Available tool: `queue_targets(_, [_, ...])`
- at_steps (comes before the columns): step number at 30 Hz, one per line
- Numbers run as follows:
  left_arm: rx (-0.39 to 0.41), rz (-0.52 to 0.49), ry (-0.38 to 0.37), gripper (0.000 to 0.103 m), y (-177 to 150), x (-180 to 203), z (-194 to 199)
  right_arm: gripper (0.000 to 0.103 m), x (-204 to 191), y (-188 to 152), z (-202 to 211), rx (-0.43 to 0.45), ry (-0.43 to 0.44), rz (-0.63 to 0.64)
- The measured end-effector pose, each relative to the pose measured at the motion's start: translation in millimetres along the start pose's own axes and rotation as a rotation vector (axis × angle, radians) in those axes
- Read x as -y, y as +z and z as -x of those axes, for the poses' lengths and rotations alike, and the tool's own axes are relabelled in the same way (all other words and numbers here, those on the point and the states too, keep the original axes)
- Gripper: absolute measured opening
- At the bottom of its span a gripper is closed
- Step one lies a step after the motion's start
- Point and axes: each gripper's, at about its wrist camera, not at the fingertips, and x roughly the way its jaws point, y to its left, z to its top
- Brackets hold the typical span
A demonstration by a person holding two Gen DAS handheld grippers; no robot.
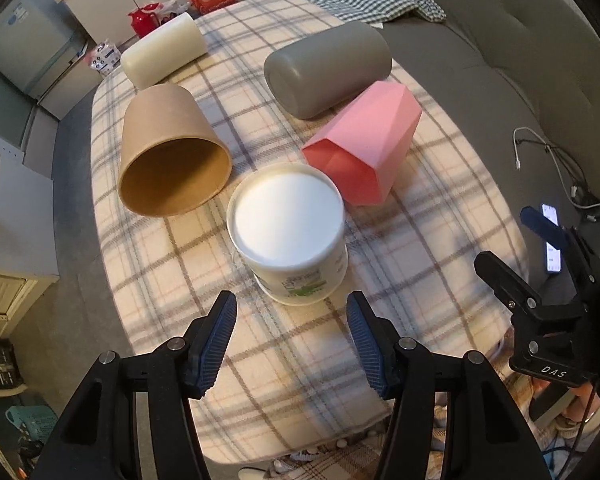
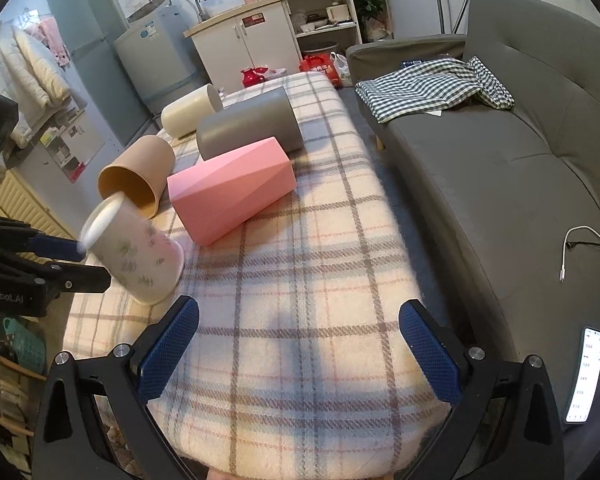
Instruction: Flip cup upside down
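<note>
The white cup (image 1: 290, 236) sits base-up on the plaid surface (image 1: 300, 360), just at 12 o'clock from my left fingers (image 1: 292, 344), which are apart and empty. My right fingers (image 2: 298, 354) are also spread, holding nothing; the cup (image 2: 134, 250) lies at their 10 o'clock.

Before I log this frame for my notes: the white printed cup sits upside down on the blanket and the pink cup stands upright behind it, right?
Not quite. The pink cup lies on its side, as the right wrist view shows. The white printed cup is bottom-up on the blanket.

sofa (image 2: 500, 168): grey, right | cabinet (image 2: 244, 52): white, rear | fridge (image 2: 156, 64): beside cabinet | floor (image 1: 72, 148): grey
</note>
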Motion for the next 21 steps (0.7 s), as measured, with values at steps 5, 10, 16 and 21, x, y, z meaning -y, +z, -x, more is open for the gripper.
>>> queue_targets(5, [0.071, 0.014, 0.000, 0.059, -11.2, -1.5, 15.6, 0.101, -5.0, -0.3, 8.0, 0.025, -0.008, 0.023])
queue_targets(10, [0.208, 0.086, -0.009, 0.060, -35.0, -5.9, 46.4, 0.101, -15.6, -0.7, 27.5, 0.073, -0.009, 0.056])
queue_targets(16, [0.480, 0.268, 0.035, 0.060, -79.2, -12.0, 85.0, 0.101, -29.2, 0.8, 58.8, 0.160, -0.014, 0.097])
queue_targets(21, [0.681, 0.404, 0.113, 0.060, -119.9, -3.8, 96.5, 0.101, -41.9, -1.7, 80.2, 0.215, -0.024, 0.127])
